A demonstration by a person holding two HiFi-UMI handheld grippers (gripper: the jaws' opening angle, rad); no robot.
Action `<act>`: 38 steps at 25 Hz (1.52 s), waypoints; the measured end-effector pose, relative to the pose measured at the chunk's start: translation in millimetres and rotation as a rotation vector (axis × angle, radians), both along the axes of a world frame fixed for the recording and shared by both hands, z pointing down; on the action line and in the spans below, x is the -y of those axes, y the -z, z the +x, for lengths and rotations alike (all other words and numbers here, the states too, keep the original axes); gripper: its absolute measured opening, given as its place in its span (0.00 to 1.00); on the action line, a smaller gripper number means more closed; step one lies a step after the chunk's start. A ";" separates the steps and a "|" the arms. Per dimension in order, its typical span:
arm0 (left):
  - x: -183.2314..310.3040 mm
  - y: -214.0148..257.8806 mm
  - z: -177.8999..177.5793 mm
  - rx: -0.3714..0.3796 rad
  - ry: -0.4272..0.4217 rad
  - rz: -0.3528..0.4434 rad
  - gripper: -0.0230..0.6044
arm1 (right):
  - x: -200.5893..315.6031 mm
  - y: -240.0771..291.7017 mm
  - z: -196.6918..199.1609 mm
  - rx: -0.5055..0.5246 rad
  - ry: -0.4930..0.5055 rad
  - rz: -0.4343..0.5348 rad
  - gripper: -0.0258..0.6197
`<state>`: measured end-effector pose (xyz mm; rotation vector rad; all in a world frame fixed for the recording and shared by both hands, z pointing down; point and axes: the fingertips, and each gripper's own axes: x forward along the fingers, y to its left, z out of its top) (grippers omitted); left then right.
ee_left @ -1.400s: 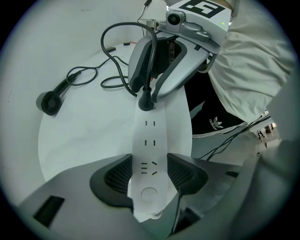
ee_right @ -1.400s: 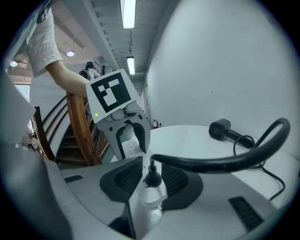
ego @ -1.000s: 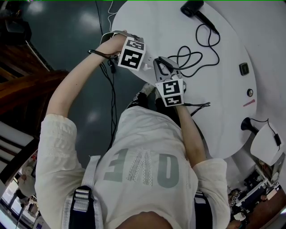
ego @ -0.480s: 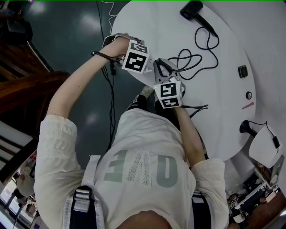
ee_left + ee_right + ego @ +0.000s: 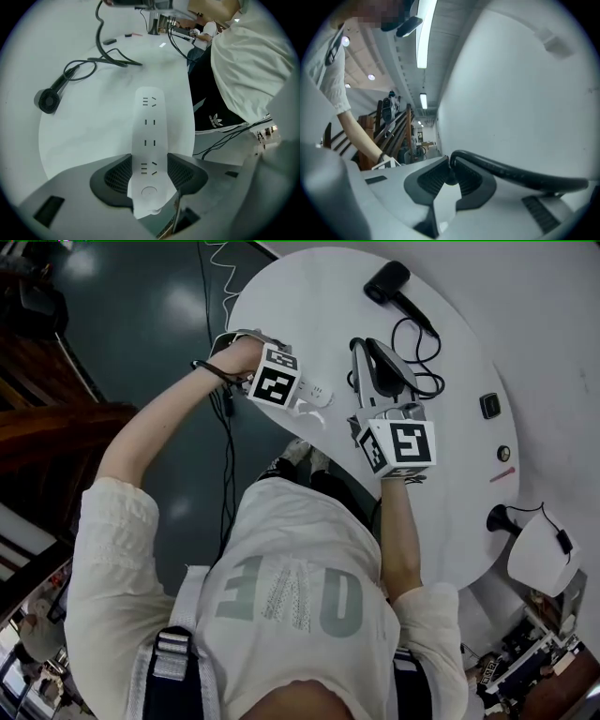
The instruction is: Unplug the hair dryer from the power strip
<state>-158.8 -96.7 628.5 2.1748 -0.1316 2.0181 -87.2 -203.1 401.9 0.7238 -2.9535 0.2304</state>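
Note:
A white power strip [image 5: 149, 136] lies near the edge of the round white table [image 5: 309, 306], and every socket I can see on it is empty. My left gripper [image 5: 149, 176] points down and is shut on the strip's near end [image 5: 317, 393], pads against both sides. My right gripper [image 5: 364, 357] is raised above the table and held roughly level. It is shut on the hair dryer's black plug [image 5: 450, 172], whose cable [image 5: 511, 169] trails off to the right. The black hair dryer [image 5: 386, 282] rests at the far side of the table [image 5: 49, 101], with its cable coiled [image 5: 417, 367] beside it.
A small black block [image 5: 488, 406], a round knob [image 5: 503, 453] and a red mark [image 5: 502, 473] sit on the right of the table. A black stand with a white shade [image 5: 539, 549] is at its right edge. Dark floor and loose cables [image 5: 225, 427] lie to the left.
My right gripper has lifted up and away from the power strip with the black plug in its jaws. The left gripper has stayed on the strip.

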 end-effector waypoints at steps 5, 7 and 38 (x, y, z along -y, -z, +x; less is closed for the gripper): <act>3.9 0.3 -3.1 0.024 -0.007 -0.006 0.42 | 1.2 33.9 19.3 0.053 -0.003 0.062 0.12; 2.4 -0.1 -3.2 0.025 -0.003 -0.007 0.42 | -0.5 30.9 21.0 0.045 0.003 0.053 0.12; 3.1 1.8 -4.4 0.028 0.012 -0.007 0.42 | -54.4 -182.9 124.3 -0.159 -0.113 -0.730 0.12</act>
